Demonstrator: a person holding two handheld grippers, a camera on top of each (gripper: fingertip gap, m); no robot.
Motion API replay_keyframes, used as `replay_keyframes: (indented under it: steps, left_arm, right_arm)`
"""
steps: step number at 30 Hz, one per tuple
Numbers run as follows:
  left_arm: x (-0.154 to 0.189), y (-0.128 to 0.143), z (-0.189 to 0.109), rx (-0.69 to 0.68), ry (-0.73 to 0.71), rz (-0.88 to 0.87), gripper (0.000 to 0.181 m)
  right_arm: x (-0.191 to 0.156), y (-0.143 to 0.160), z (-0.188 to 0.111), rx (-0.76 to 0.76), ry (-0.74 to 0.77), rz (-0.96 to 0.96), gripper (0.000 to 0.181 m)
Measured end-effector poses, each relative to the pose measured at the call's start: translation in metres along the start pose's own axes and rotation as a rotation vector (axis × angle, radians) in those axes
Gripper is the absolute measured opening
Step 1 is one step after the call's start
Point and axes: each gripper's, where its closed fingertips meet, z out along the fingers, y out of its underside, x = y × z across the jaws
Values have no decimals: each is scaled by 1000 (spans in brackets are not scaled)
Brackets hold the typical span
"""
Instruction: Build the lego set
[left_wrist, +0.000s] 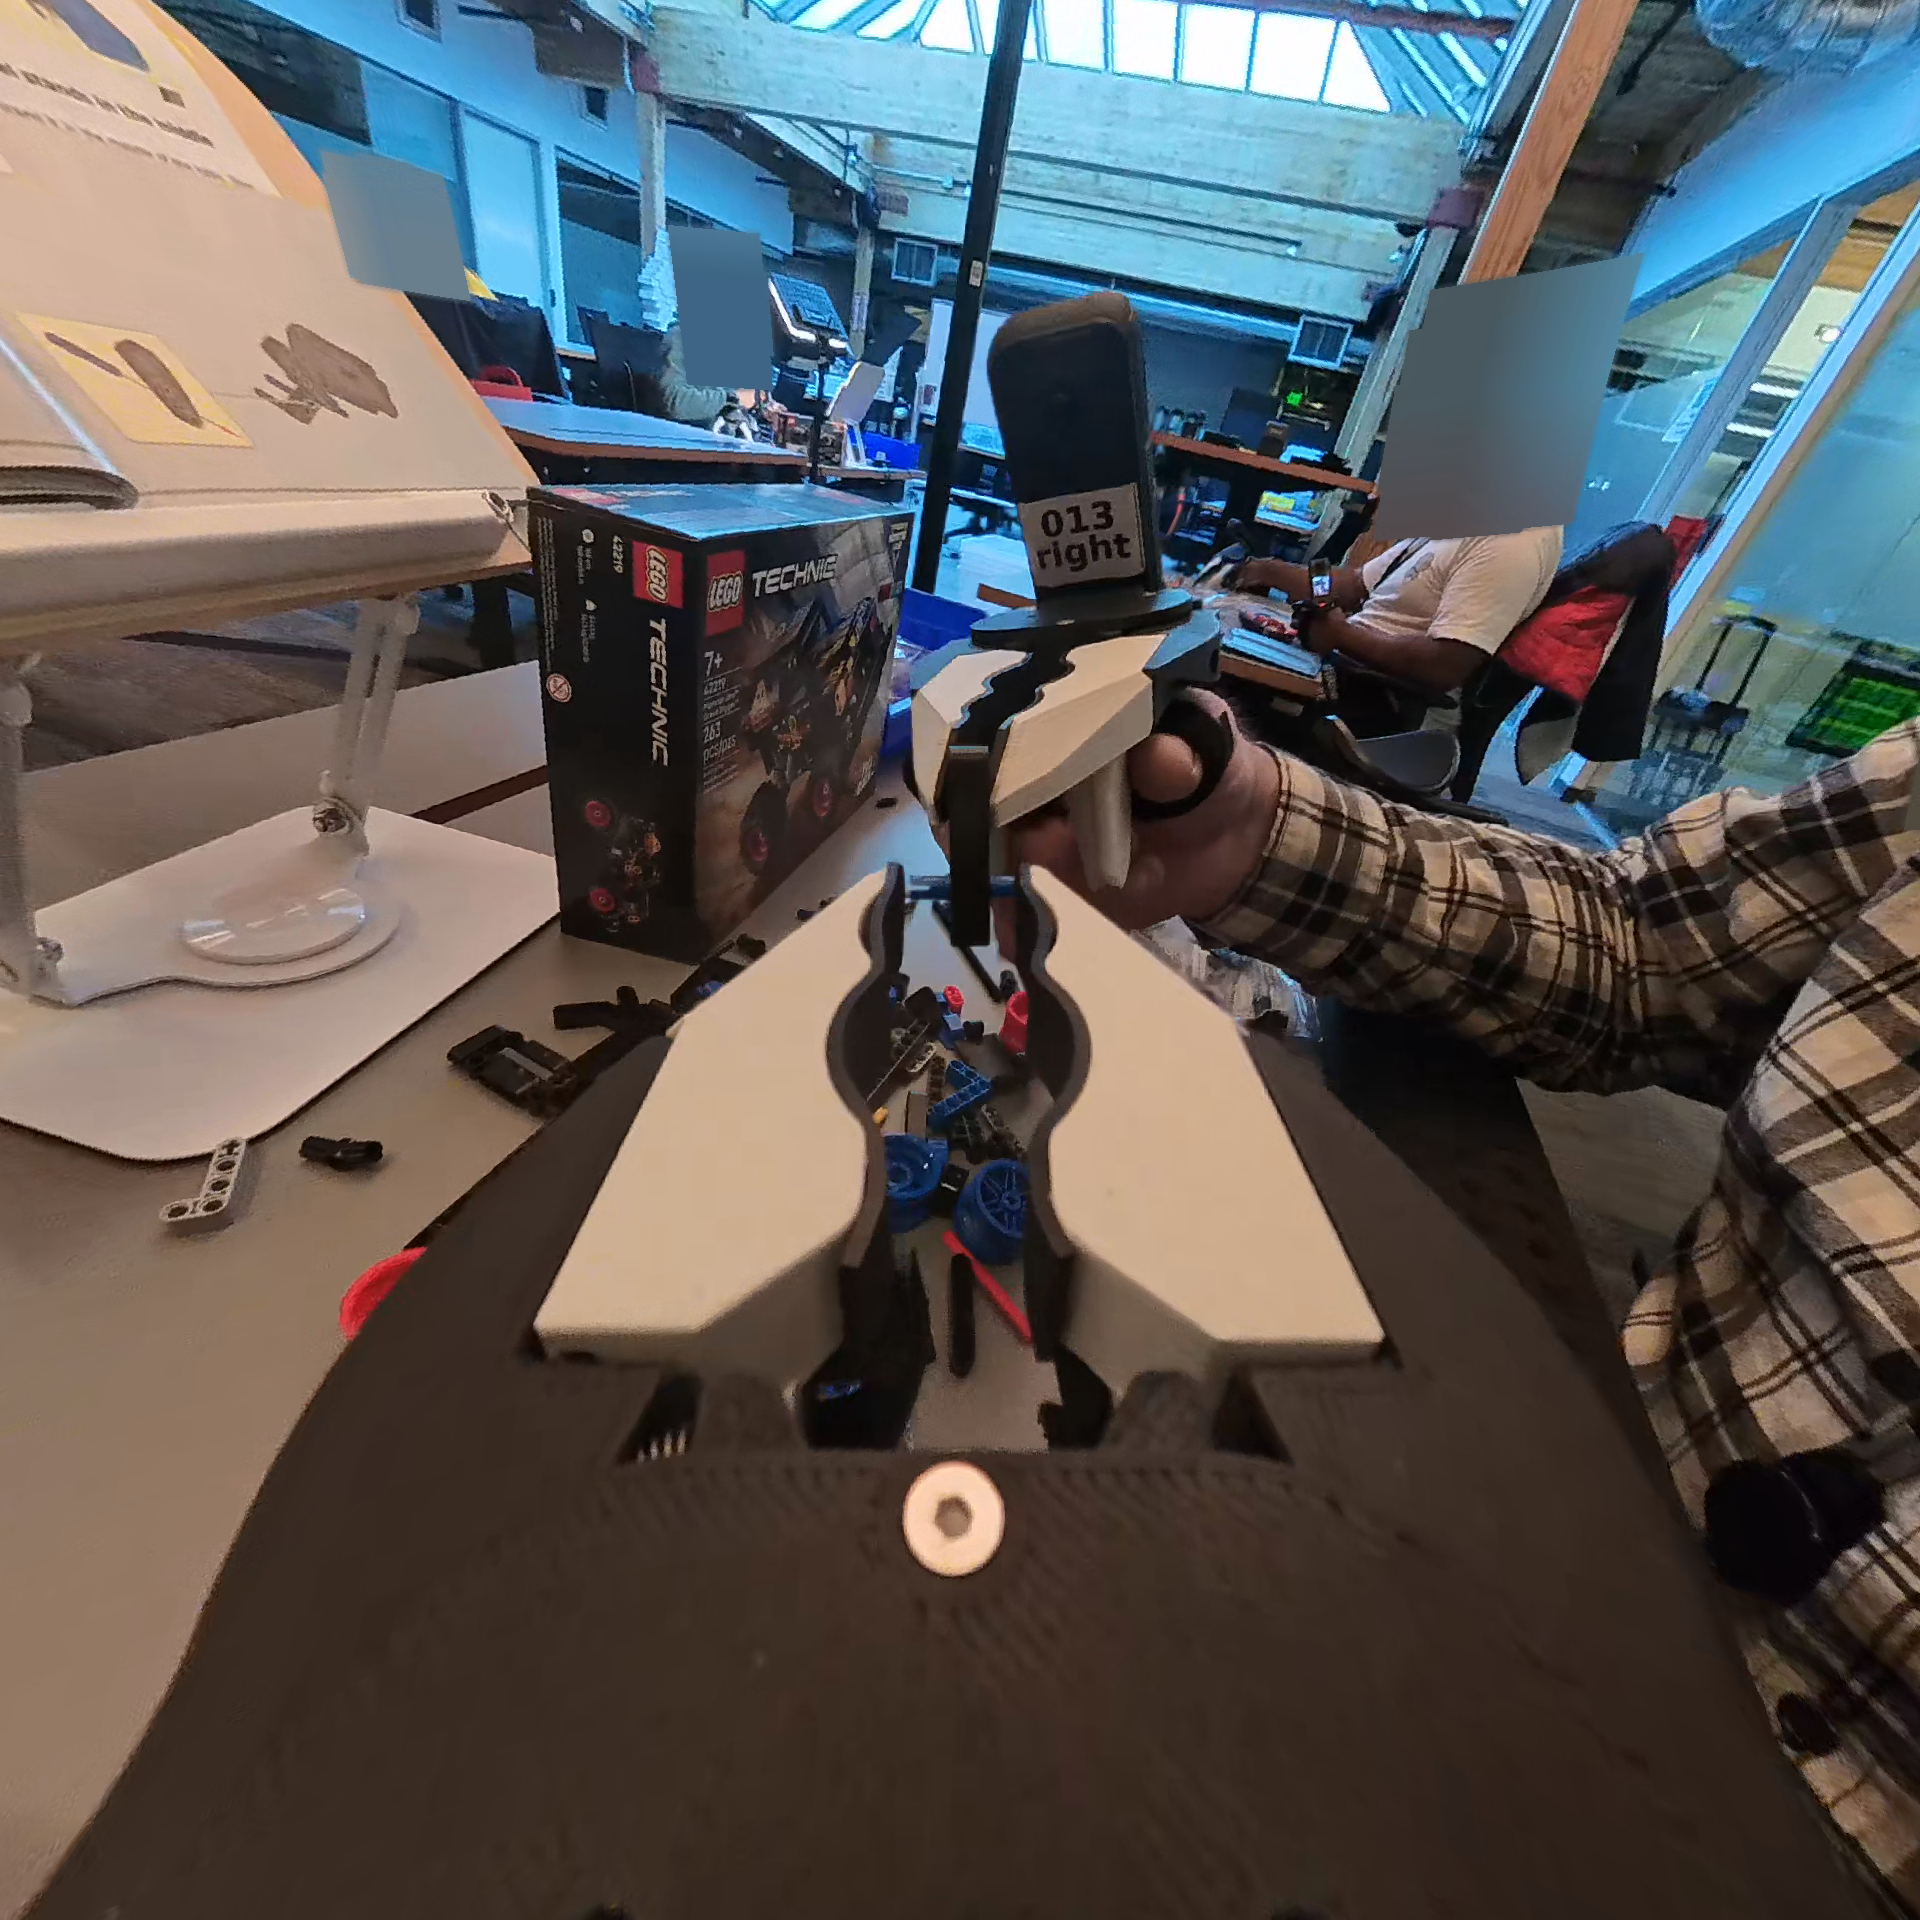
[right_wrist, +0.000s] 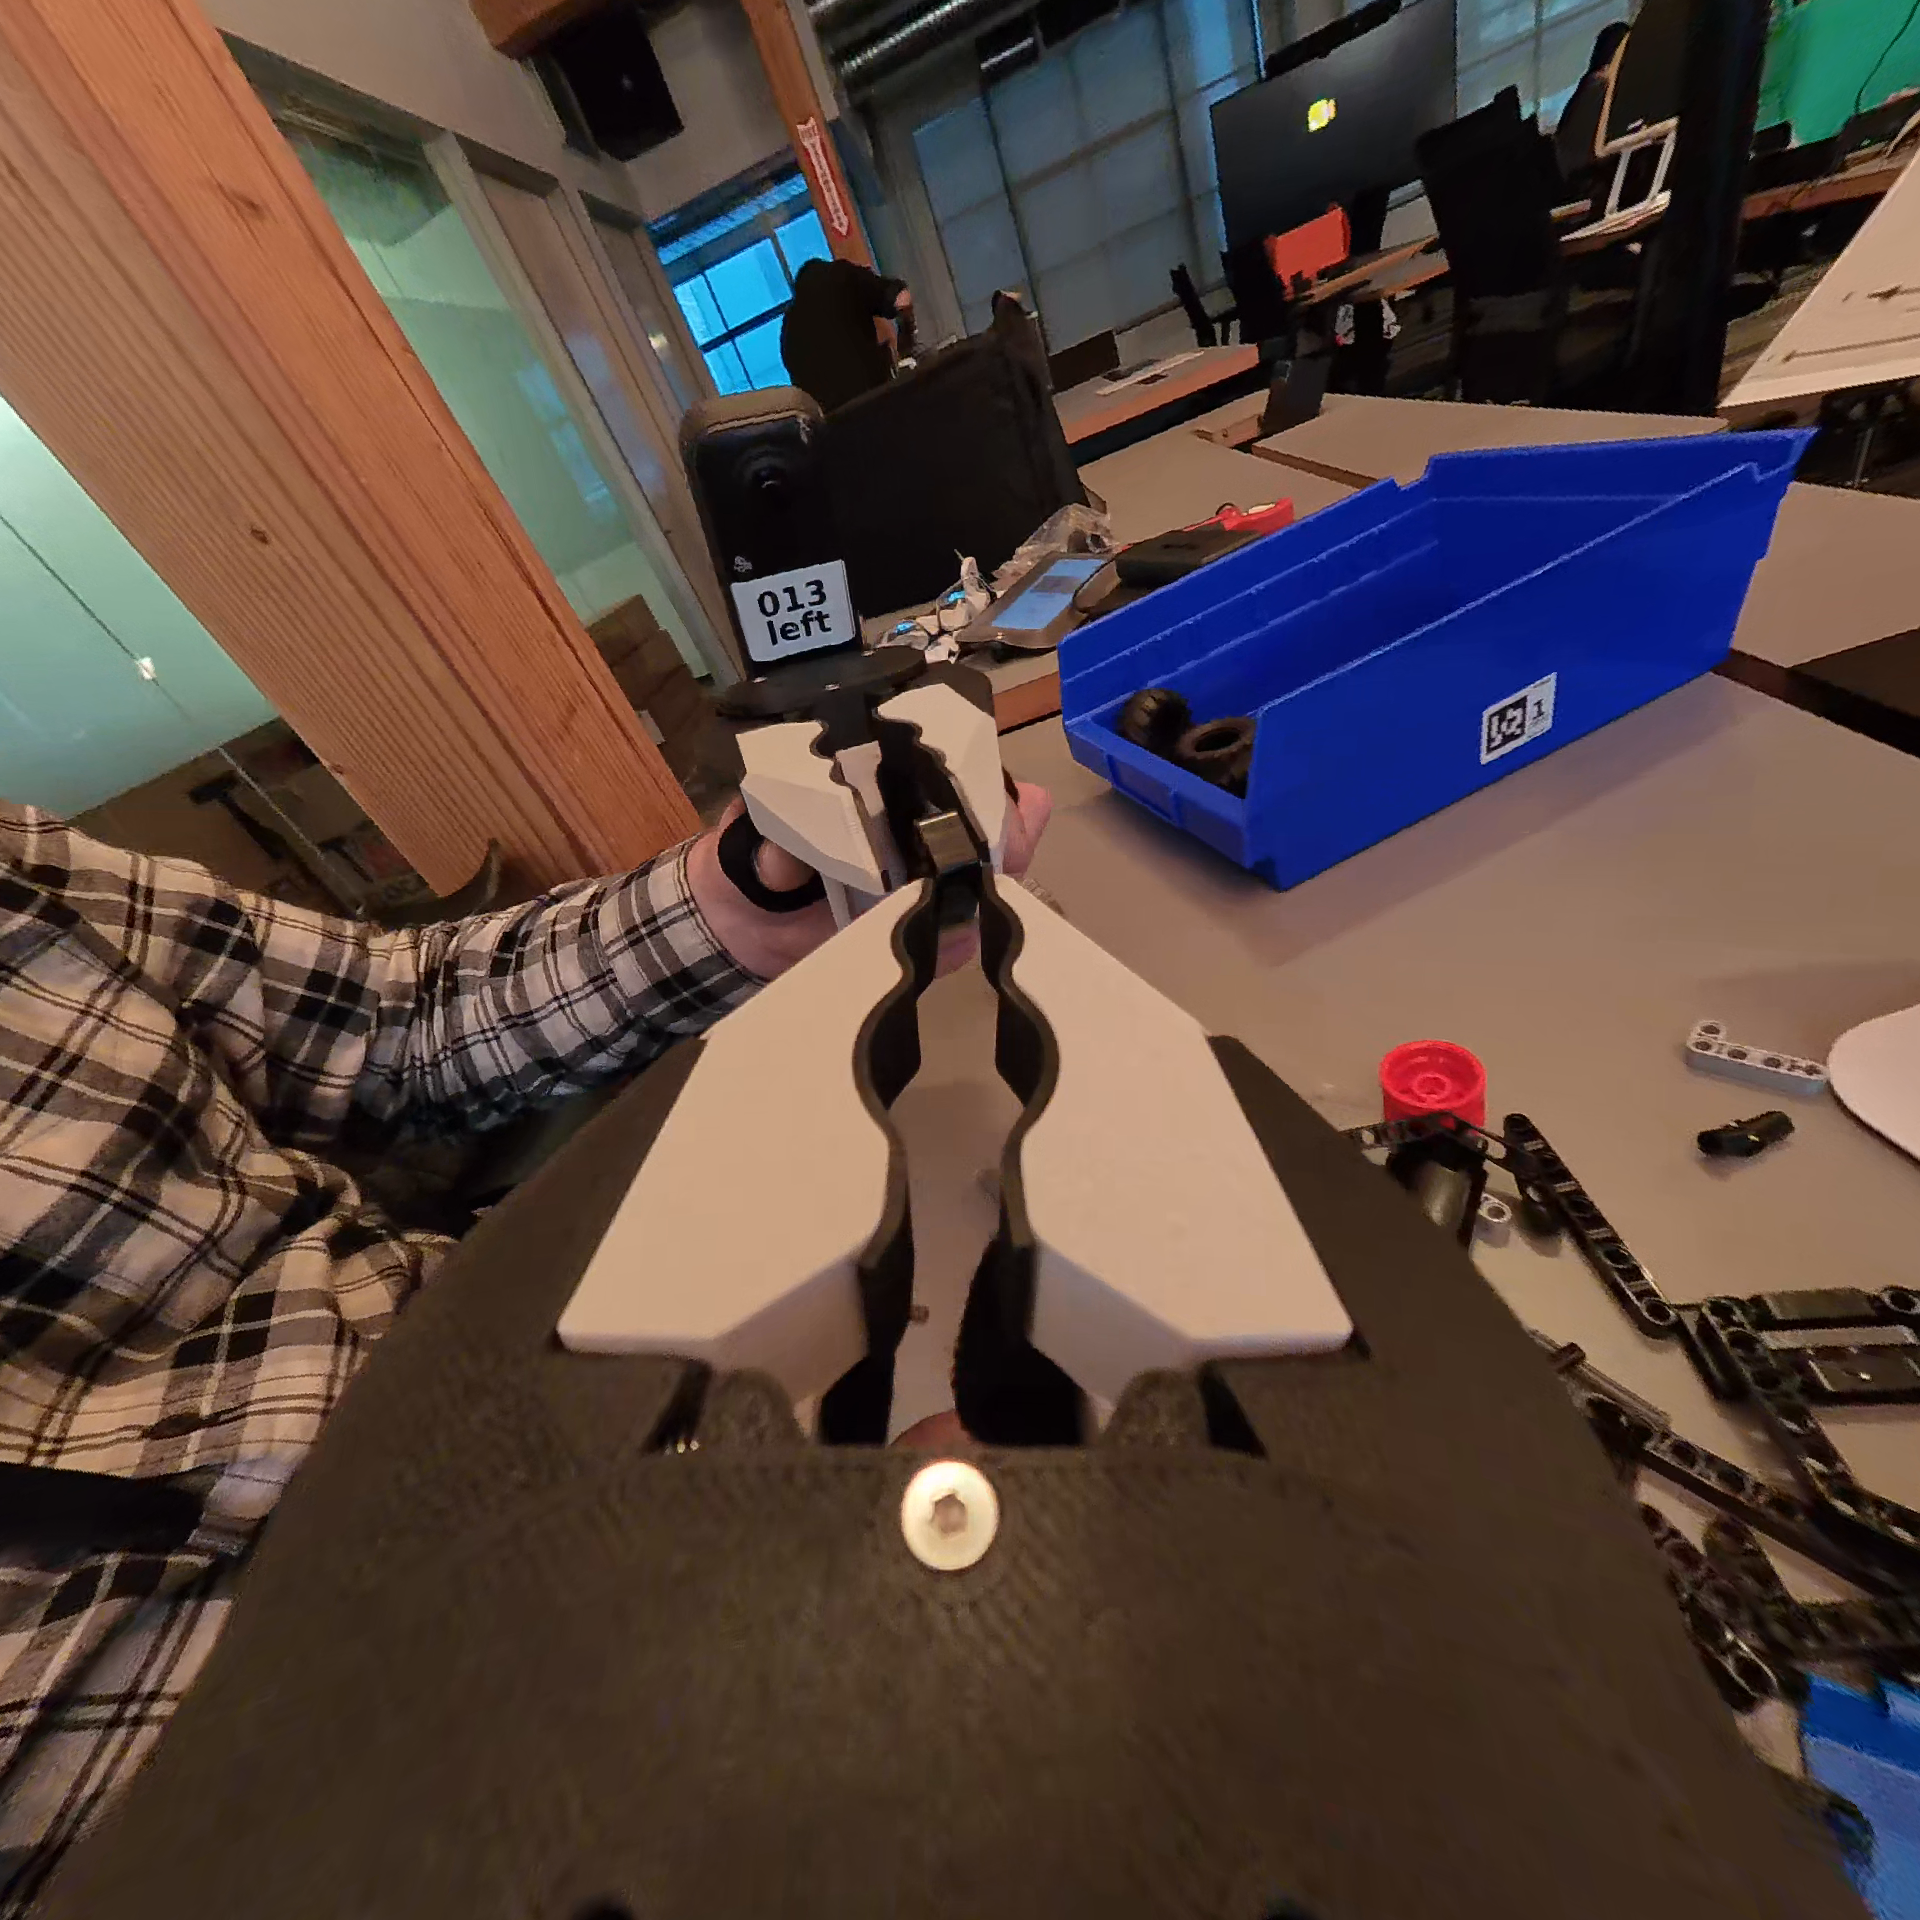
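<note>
My left gripper (left_wrist: 961, 888) is closed on a short blue axle (left_wrist: 940, 884) that spans the gap between its tips. My right gripper (right_wrist: 954, 899) faces it tip to tip and is shut on a black beam (left_wrist: 969, 842), which hangs upright across the axle. In the right wrist view the left gripper (right_wrist: 935, 842) meets my right tips, with the black beam (right_wrist: 954, 906) between them. Both are held above the grey table (right_wrist: 1455, 935). A partly built black frame (right_wrist: 1766, 1371) lies on the table at the right.
A pile of loose parts (left_wrist: 956, 1081) with blue wheel hubs (left_wrist: 992, 1195) lies under the left gripper. The set's box (left_wrist: 717, 717) and a booklet on a white stand (left_wrist: 208, 416) are at left. Also here: a blue bin (right_wrist: 1351, 769) holding black tyres (right_wrist: 1195, 732), a red hub (right_wrist: 1432, 1086), a grey beam (right_wrist: 1756, 1060). The grippers are tip to tip, or close to it.
</note>
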Motion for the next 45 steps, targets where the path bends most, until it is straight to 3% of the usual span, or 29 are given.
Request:
replay_keyframes:
  steps: [19, 25, 29, 37, 41, 42, 45]
  left_arm:
    - [10, 14, -28, -69, -68, 118, 5]
    - [19, 19, -29, -145, -66, 177, 5]
    - [20, 24, -33, -175, -74, 182, 5]
    - [21, 35, -43, -284, -98, 216, 5]
    - [19, 36, -60, -355, -149, 250, 17]
    - [16, 36, -68, -376, -172, 264, 27]
    - [6, 32, -103, -413, -239, 274, 31]
  right_arm:
    - [-19, 20, 40, -150, 0, -156, 6]
    - [-32, 21, 47, -179, -53, -170, 20]
    - [-33, 26, 51, -210, -40, -220, 7]
    - [-37, 38, 59, -316, -3, -351, 6]
    - [-44, 41, 71, -348, -40, -378, 5]
    - [-44, 42, 76, -357, -40, -383, 5]
    - [-42, 49, 89, -384, -66, -406, 5]
